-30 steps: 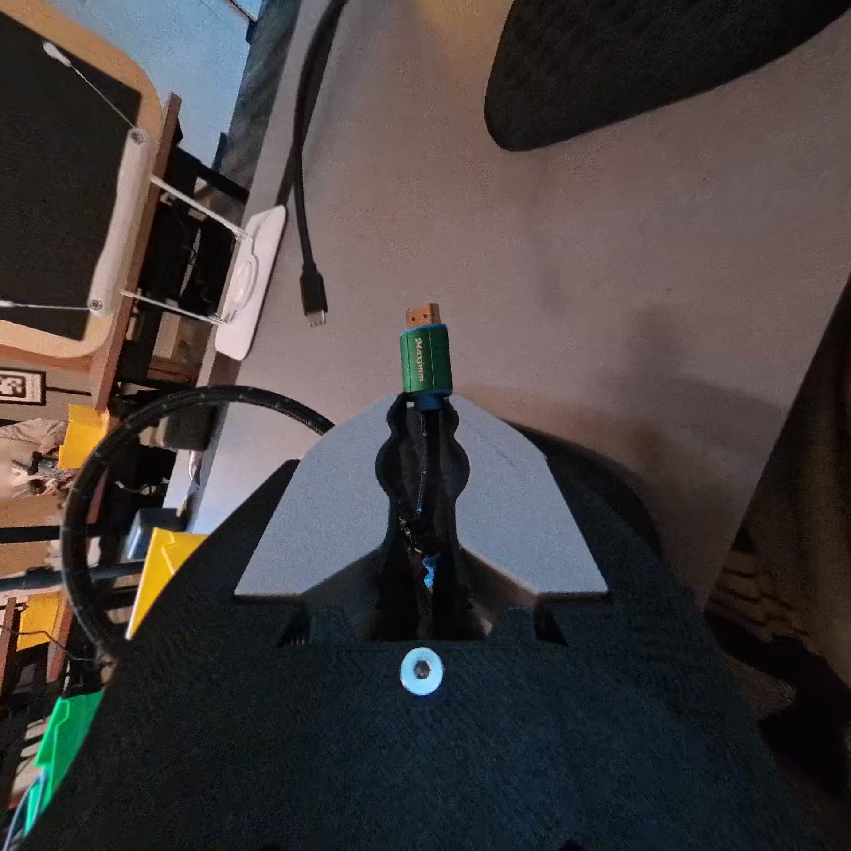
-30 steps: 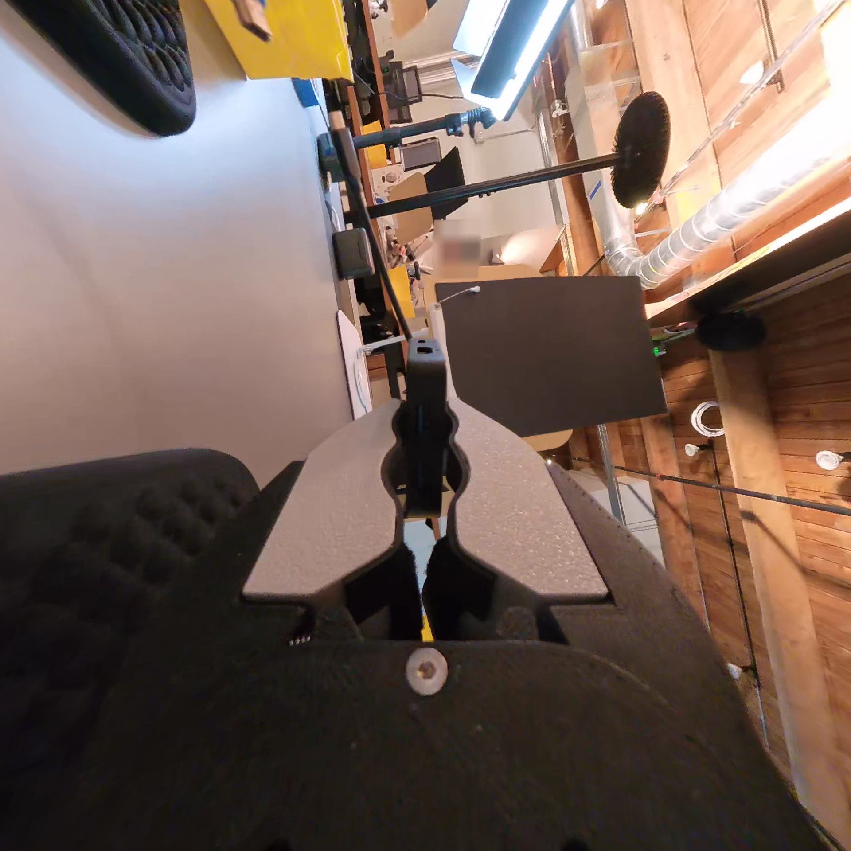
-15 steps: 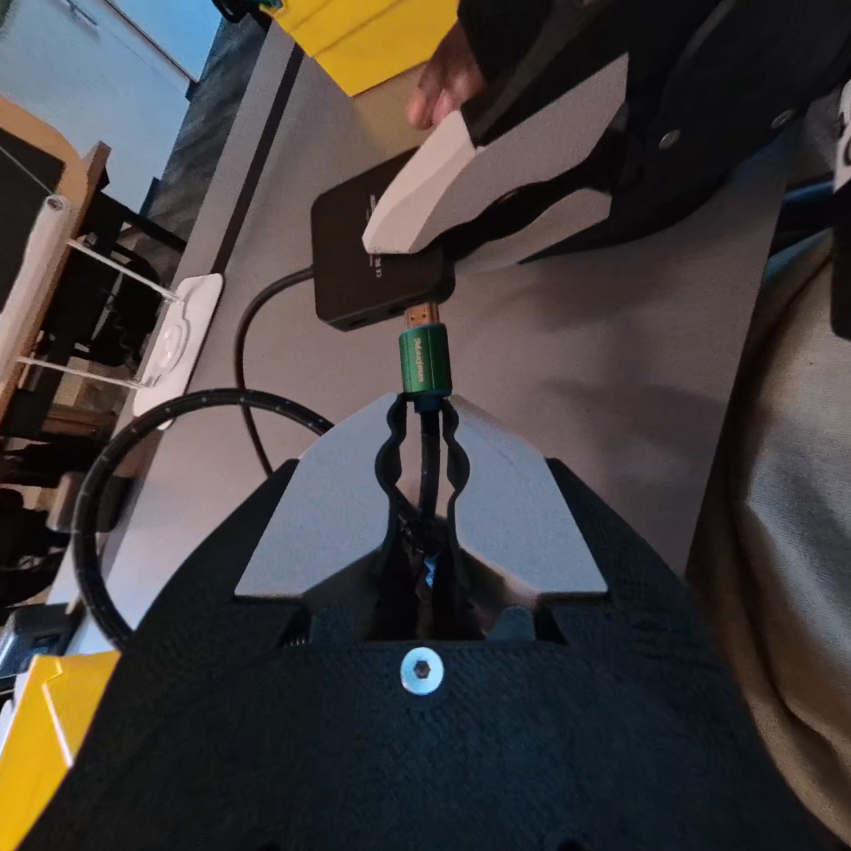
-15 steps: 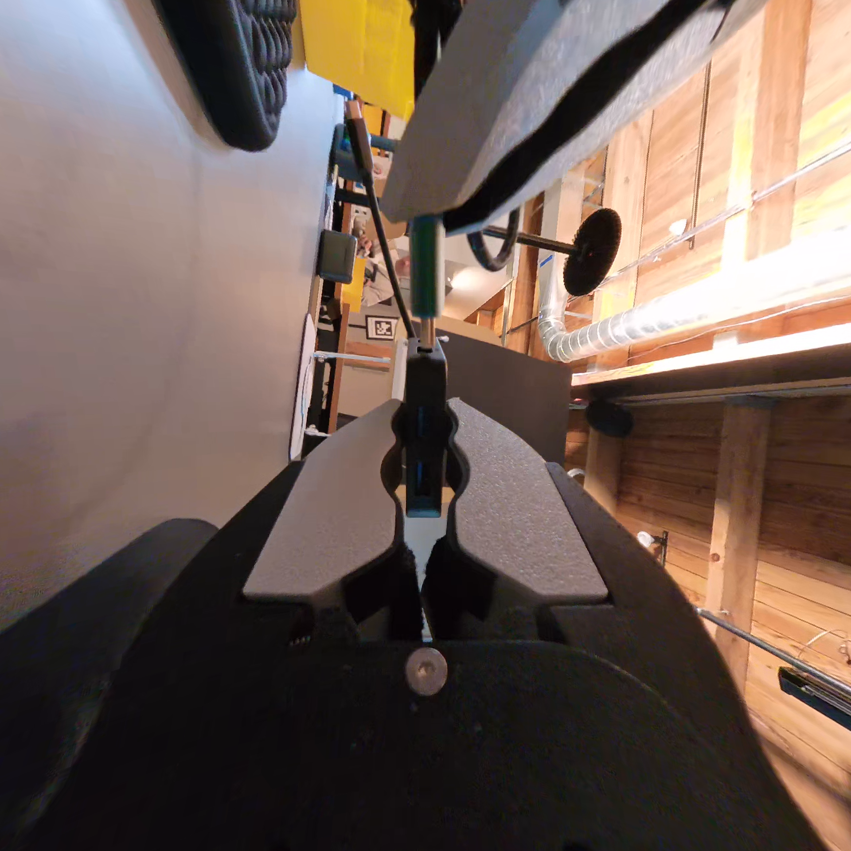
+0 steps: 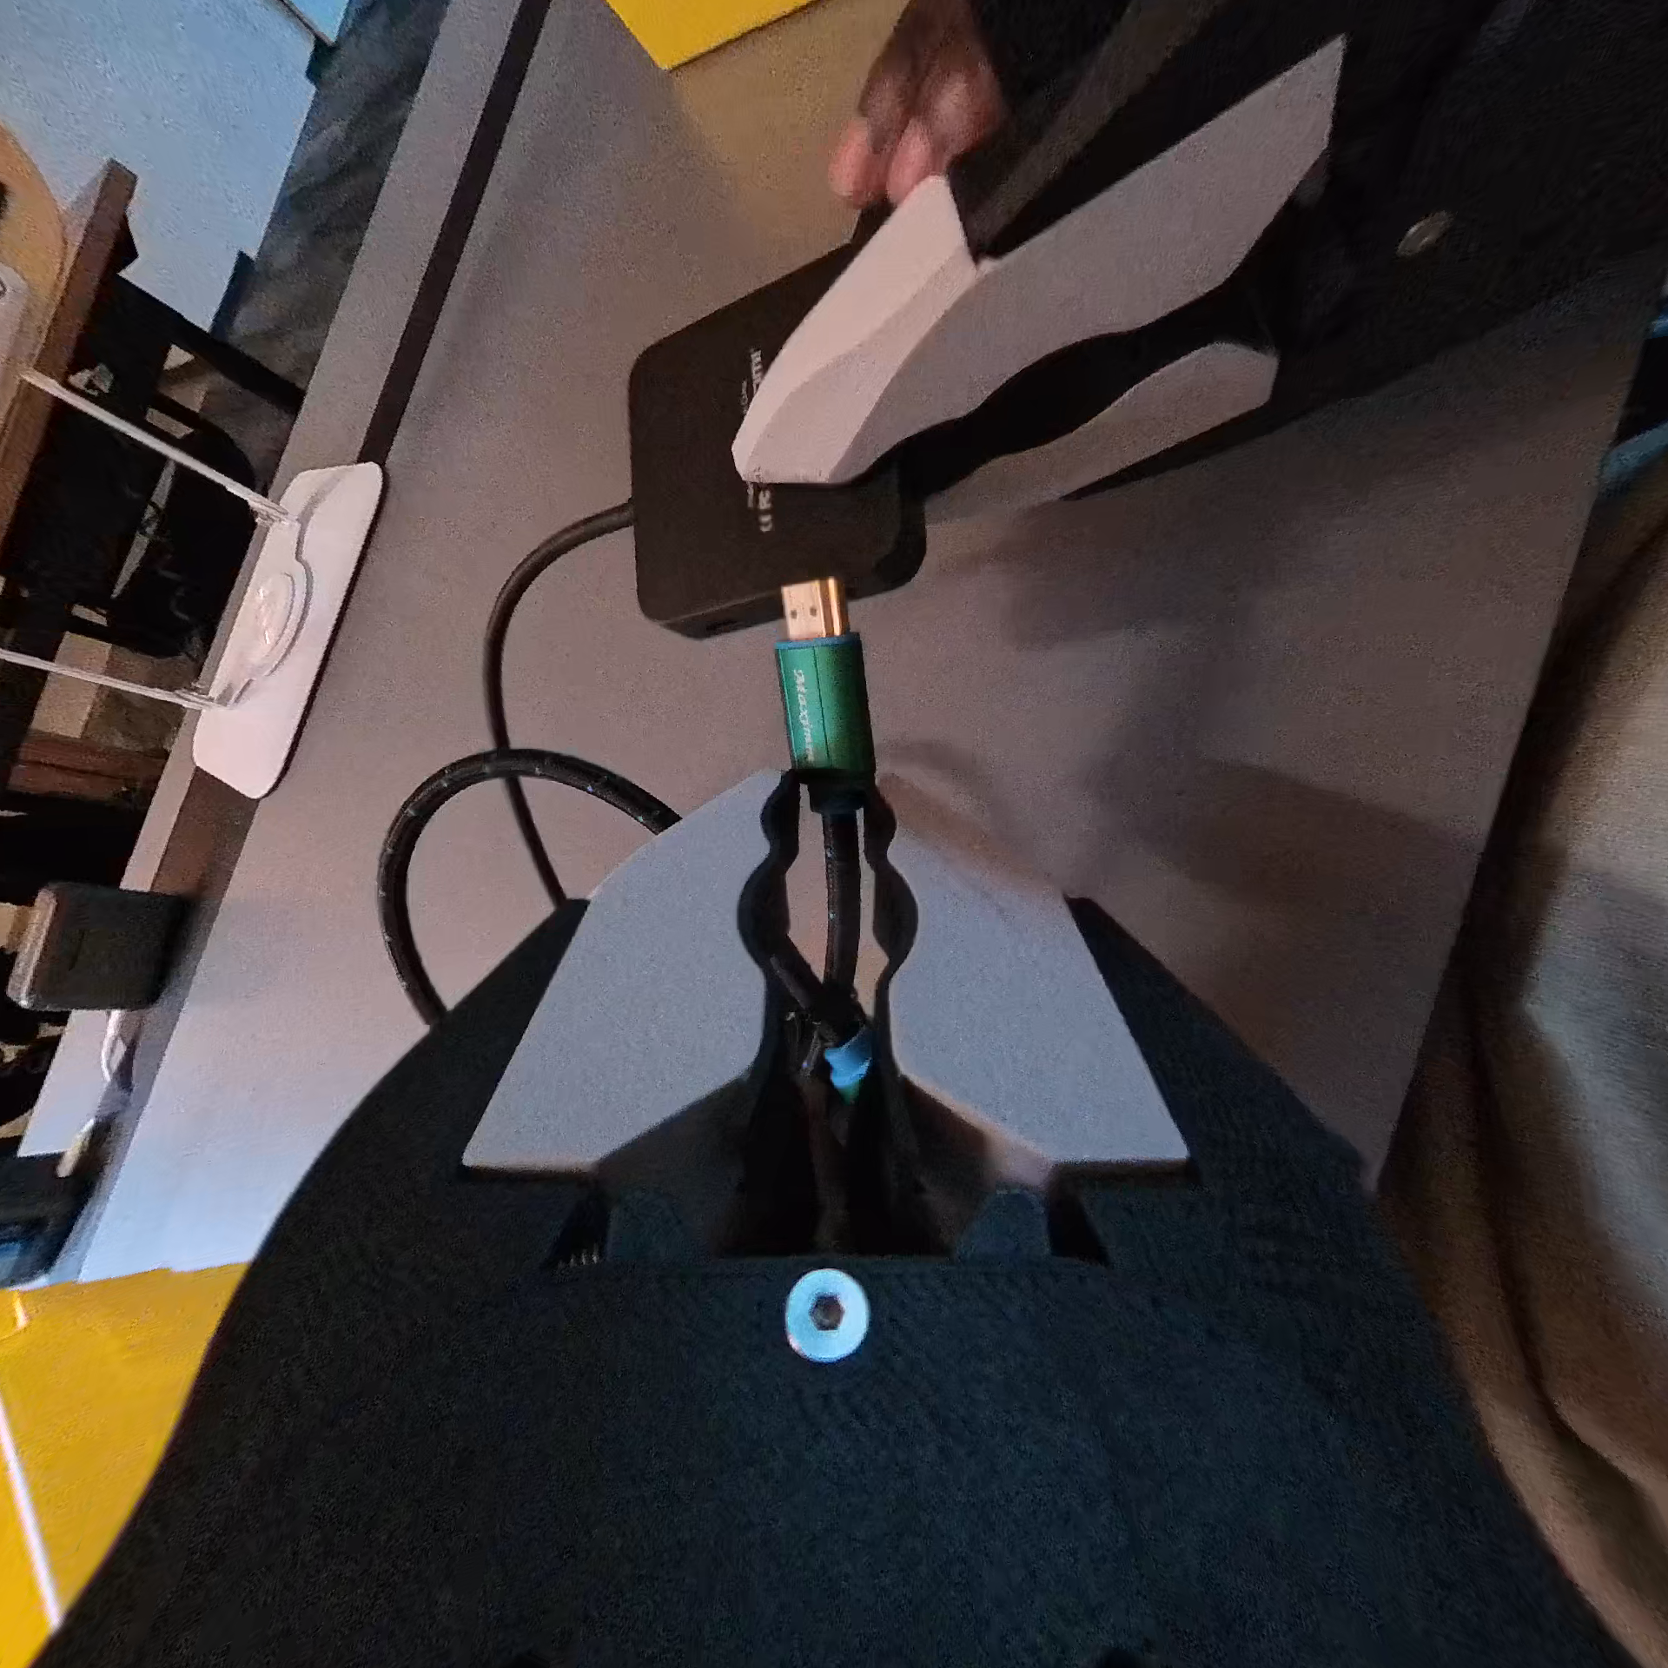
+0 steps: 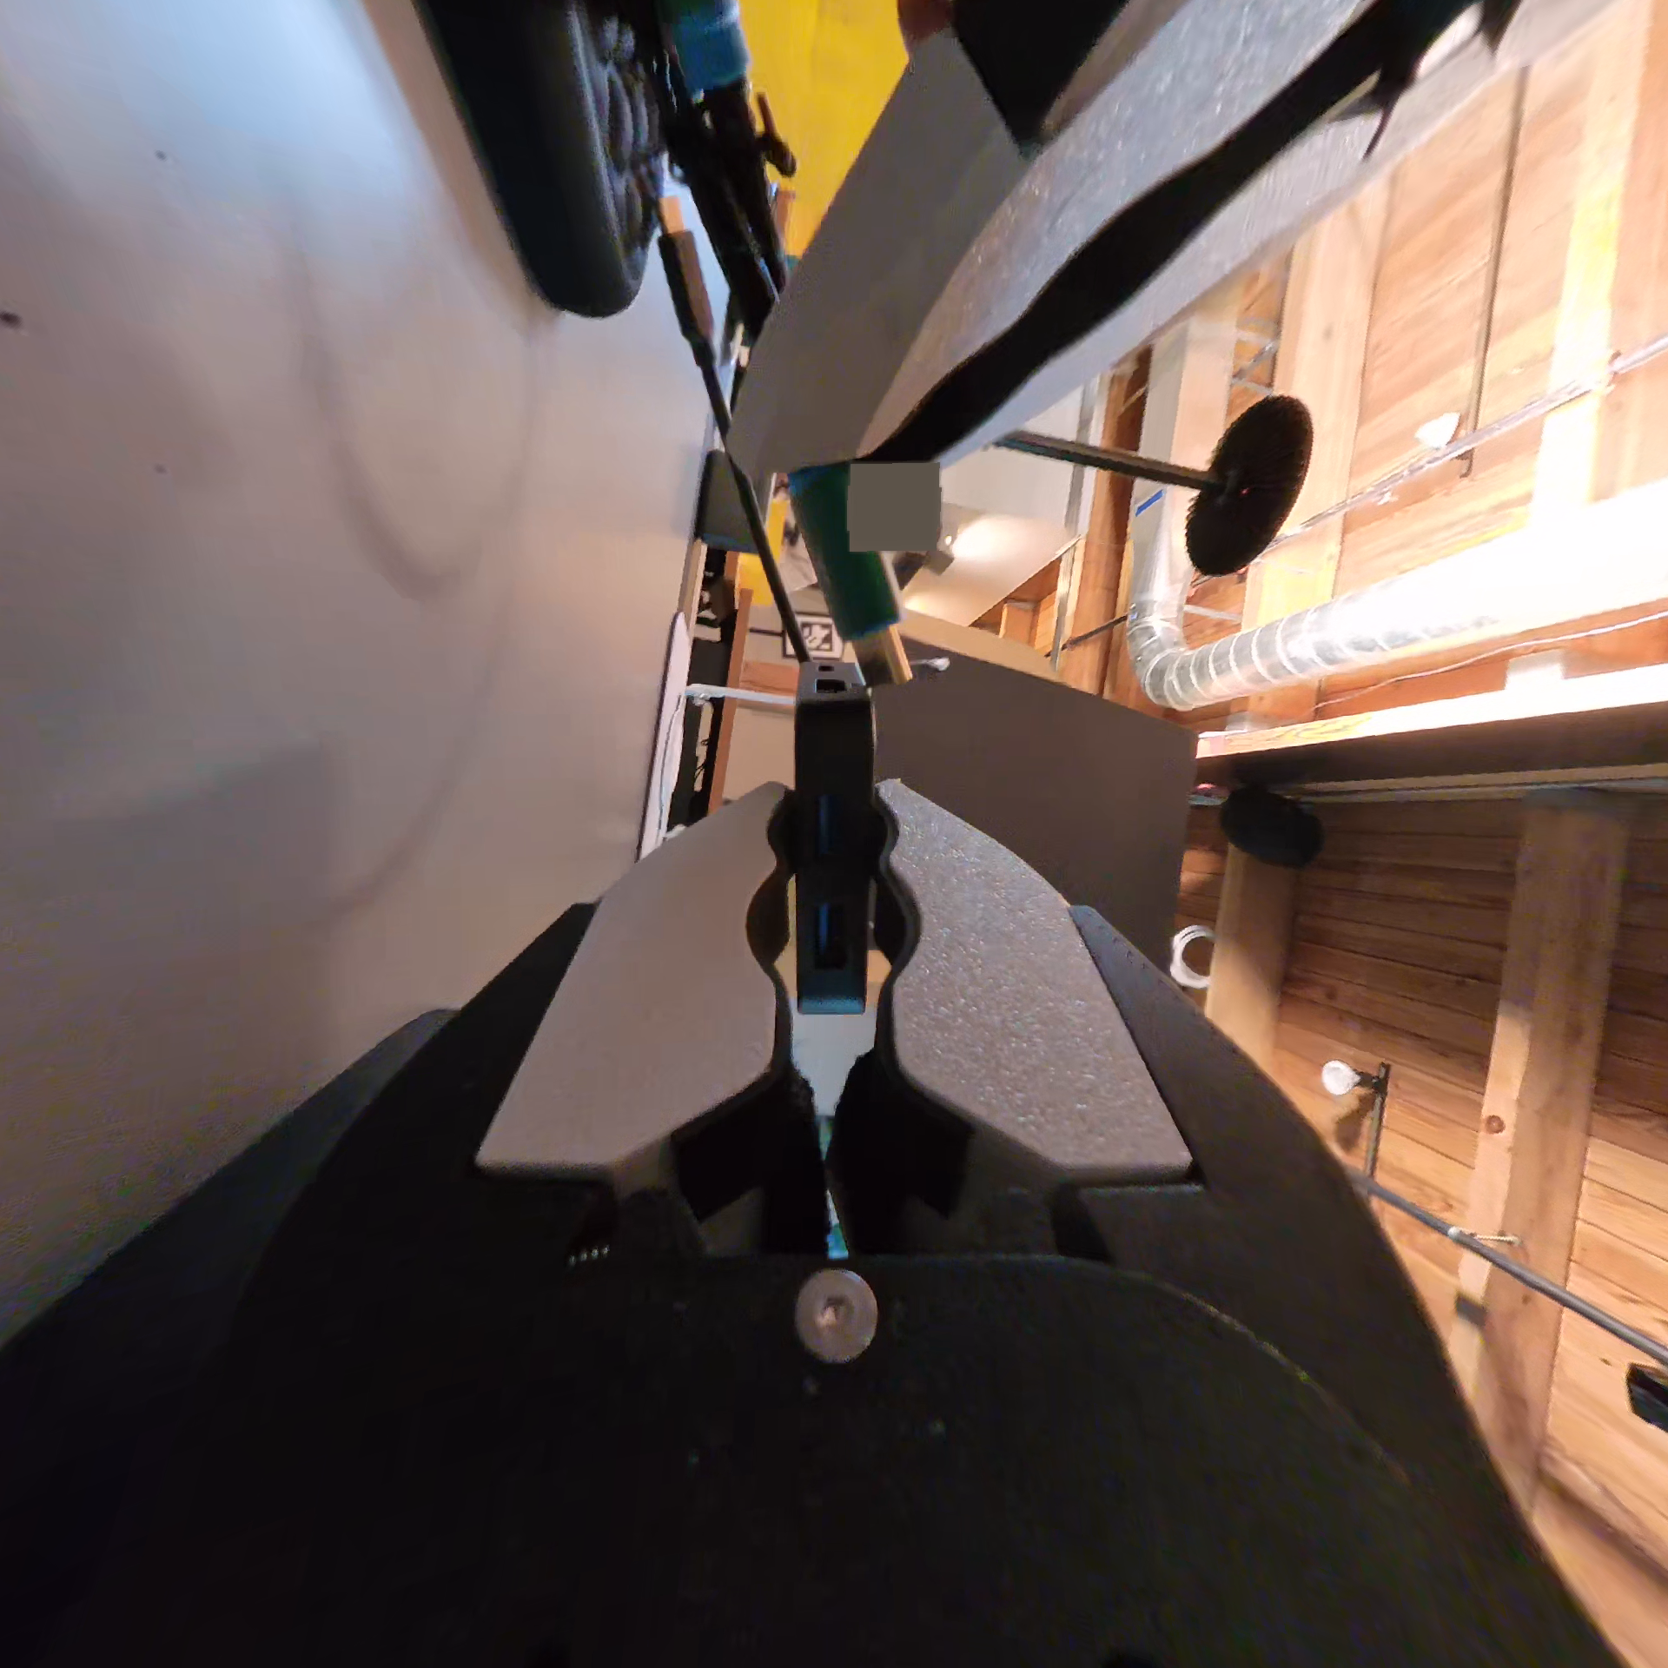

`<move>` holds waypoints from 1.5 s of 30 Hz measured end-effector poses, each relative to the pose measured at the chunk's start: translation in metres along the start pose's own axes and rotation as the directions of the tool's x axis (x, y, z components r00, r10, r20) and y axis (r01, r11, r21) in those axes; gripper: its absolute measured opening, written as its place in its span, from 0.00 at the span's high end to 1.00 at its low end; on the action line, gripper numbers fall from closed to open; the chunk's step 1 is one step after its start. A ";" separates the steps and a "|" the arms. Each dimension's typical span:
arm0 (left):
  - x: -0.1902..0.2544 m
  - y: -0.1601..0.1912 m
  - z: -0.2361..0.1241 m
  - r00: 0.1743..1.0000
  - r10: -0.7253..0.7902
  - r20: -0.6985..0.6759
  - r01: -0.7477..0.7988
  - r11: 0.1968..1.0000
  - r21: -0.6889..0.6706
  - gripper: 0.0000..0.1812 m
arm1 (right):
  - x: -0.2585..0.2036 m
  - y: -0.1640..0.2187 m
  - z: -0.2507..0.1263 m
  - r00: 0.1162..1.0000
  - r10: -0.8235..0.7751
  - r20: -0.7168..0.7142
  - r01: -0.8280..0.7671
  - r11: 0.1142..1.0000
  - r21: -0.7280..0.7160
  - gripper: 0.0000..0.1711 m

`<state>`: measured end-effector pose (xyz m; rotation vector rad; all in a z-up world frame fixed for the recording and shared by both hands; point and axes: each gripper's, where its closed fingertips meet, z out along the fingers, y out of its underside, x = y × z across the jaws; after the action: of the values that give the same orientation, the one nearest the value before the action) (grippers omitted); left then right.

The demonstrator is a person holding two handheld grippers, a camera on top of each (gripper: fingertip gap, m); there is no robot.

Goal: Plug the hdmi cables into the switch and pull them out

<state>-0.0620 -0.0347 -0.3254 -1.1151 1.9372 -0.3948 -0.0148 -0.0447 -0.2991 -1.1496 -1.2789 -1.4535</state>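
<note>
My left gripper (image 5: 829, 794) is shut on a black braided cable just behind its green HDMI plug (image 5: 817, 704). The plug's gold tip (image 5: 812, 609) is bare and overlaps the near edge of the black switch (image 5: 713, 469). My right gripper (image 6: 832, 794) is shut on the switch (image 6: 832, 749), seen edge-on and held above the table. In the right wrist view the green plug (image 6: 844, 578) is tilted, and its gold tip (image 6: 884, 663) sits beside the switch's end, outside the port. One finger of the right gripper (image 5: 903, 334) lies over the switch's top.
The switch's own thin black cable (image 5: 501, 632) trails over the grey table (image 5: 1128, 677). A white stand base (image 5: 280, 614) sits at the table's left edge. A black mat (image 6: 560, 153) lies farther off. A person's hand (image 5: 912, 117) holds the right gripper.
The two grippers came together from apart. Half a second ago the plug lined up straight with the switch's end. Now it is tilted, with its tip off to one side.
</note>
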 end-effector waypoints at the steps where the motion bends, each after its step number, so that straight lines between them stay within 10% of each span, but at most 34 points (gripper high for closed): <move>1: 0.001 0.002 0.003 1.000 -0.017 -0.006 0.017 1.000 -0.002 0.93 | -0.001 0.003 0.000 1.000 0.014 0.007 -0.014 1.000 -0.017 0.92; 45: 0.002 0.020 0.021 0.995 -0.100 -0.002 0.100 0.993 0.057 0.93 | -0.031 -0.002 0.008 0.981 0.033 0.192 -0.032 0.999 -0.010 0.92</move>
<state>-0.0570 -0.0226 -0.3513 -1.1780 1.8625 -0.5018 -0.0092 -0.0352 -0.3298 -1.3361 -1.3803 -1.3492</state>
